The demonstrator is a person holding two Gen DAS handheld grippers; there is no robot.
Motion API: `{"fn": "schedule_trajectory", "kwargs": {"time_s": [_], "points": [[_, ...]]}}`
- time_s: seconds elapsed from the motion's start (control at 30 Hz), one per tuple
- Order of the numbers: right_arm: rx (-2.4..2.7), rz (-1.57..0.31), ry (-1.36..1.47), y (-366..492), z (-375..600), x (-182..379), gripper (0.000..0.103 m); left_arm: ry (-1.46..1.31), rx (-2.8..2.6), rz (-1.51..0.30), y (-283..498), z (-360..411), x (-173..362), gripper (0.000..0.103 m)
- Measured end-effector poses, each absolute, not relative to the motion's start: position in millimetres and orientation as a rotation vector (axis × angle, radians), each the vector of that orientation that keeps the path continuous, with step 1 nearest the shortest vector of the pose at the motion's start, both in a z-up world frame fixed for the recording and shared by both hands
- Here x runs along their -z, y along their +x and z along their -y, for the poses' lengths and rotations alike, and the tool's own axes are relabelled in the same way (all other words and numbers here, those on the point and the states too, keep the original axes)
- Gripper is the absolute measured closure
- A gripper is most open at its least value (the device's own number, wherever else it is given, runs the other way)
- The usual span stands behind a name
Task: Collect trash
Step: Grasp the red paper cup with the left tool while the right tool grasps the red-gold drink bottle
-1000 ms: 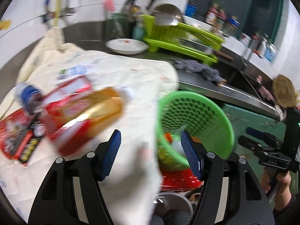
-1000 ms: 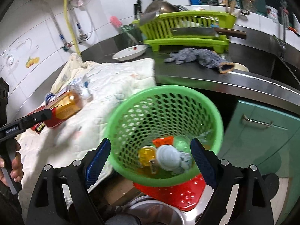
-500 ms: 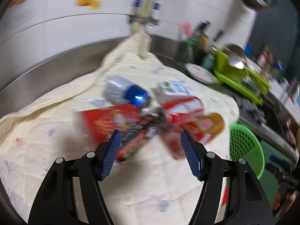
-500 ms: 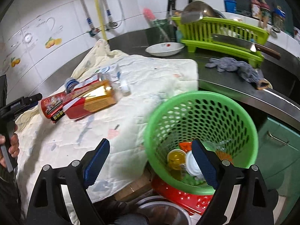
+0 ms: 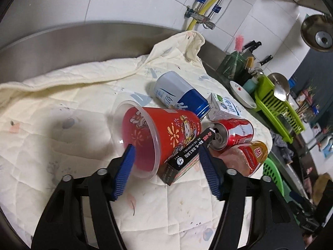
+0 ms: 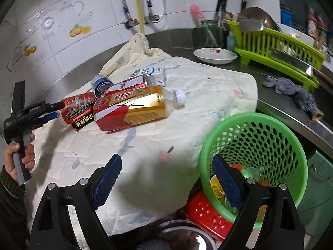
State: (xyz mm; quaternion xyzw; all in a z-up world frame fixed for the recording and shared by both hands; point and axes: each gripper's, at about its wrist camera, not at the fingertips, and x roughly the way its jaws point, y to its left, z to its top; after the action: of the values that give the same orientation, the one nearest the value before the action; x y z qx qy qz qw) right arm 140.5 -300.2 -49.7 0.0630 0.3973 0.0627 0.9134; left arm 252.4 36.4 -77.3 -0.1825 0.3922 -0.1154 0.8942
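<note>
Trash lies in a pile on a cream quilted cloth (image 5: pixel 62 108): a red plastic cup (image 5: pixel 158 133) on its side, a black carton (image 5: pixel 187 158), a red can (image 5: pixel 233 133), a blue-and-white can (image 5: pixel 179 95), a milk carton (image 5: pixel 224 108) and a red-gold bottle (image 6: pixel 133 110). My left gripper (image 5: pixel 166 166) is open, its jaws on either side of the cup's rim and the black carton. My right gripper (image 6: pixel 166 179) is open and empty, over the cloth's near edge, beside the green basket (image 6: pixel 258 154) that holds some trash.
A white dish (image 6: pixel 215 55), a green dish rack (image 6: pixel 276 45) with a cleaver and a grey rag (image 6: pixel 291 89) sit on the steel counter at the right. A red perforated object (image 6: pixel 208 212) lies under the basket. Tiled wall behind.
My left gripper swung from the basket to the trash pile and now frames the red cup. My right gripper drifted left, so the basket sits further right in its view.
</note>
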Motion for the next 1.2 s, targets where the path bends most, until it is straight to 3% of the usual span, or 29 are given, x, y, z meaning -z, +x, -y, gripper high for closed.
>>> {"fn": "schedule_trajectory", "kwargs": {"time_s": [0.47,0.77,1.2], "points": [[-0.182,-0.859,0.058,180.5,291.4,56.6,0.016,-0.399,0.290,-0.829,271.1,-31.9,91.8,0.077],[-0.226,-0.880,0.048,199.5,276.1,59.6,0.016,-0.386,0.304,-0.814,271.7,-29.4,88.5,0.085],[-0.447,-0.876,-0.238,251.0,258.8,52.8,0.012,-0.364,0.302,-0.813,272.1,-28.0,89.3,0.085]]}}
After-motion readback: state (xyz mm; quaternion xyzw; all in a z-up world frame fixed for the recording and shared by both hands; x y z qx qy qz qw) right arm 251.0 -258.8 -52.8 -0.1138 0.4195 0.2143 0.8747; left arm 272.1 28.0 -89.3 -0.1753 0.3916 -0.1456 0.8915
